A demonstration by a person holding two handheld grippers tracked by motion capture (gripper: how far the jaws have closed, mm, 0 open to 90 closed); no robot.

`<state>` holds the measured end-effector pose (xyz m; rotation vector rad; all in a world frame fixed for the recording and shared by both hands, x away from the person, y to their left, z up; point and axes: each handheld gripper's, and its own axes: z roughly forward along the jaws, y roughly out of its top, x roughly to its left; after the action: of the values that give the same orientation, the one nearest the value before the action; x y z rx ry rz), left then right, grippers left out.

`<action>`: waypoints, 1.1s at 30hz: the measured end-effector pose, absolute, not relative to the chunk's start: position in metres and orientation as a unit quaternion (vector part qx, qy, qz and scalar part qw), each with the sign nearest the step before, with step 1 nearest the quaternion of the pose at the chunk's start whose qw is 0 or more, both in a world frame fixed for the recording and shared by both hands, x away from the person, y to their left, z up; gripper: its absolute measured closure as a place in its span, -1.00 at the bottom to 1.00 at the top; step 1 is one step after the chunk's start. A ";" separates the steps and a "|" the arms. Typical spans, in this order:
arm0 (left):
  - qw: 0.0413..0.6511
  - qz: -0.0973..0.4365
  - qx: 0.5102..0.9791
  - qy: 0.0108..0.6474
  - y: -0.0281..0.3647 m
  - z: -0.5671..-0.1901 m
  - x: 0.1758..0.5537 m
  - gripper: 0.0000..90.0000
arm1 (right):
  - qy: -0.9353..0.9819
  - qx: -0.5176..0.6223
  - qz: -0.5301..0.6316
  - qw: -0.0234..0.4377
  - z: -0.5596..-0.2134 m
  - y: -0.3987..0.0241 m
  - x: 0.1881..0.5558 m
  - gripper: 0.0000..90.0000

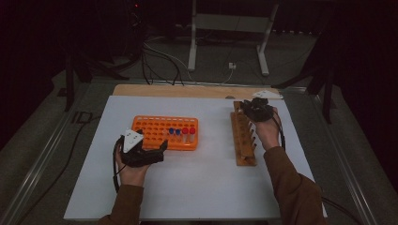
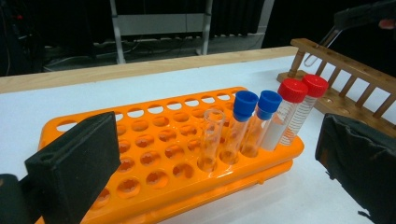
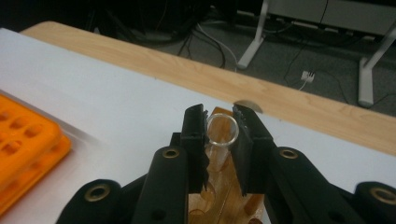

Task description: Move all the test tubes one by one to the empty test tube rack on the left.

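Right tongs (image 3: 220, 135) clamped on clear glass tube (image 3: 221, 130), above wooden rack (image 3: 223, 198); orange rack (image 3: 25, 149) at left on white desk (image 3: 116, 107).

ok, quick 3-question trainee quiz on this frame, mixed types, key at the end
1. True or false: the right gripper is shut on the clear glass tube above the wooden rack.
2. How many capped tubes stand in the orange rack?
A) two B) four C) six
3. What stands between the jaws of the left gripper?

Key:
1. True; both pads press on the tube's rim.
2. B: two blue caps, two red caps, beside one uncapped tube.
3. Nothing; the jaws stand wide apart beside the orange rack.
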<state>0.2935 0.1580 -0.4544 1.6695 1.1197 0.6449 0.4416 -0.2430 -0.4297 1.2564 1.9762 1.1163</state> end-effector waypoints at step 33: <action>0.490 0.263 0.694 0.457 0.155 -0.455 0.294 -0.99 | 0.753 0.403 0.439 0.280 -0.402 -0.233 0.408 0.69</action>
<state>0.2941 0.1545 -0.4549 1.6870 1.1109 0.6386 0.4082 -0.2330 -0.4021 1.0812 2.0176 1.1758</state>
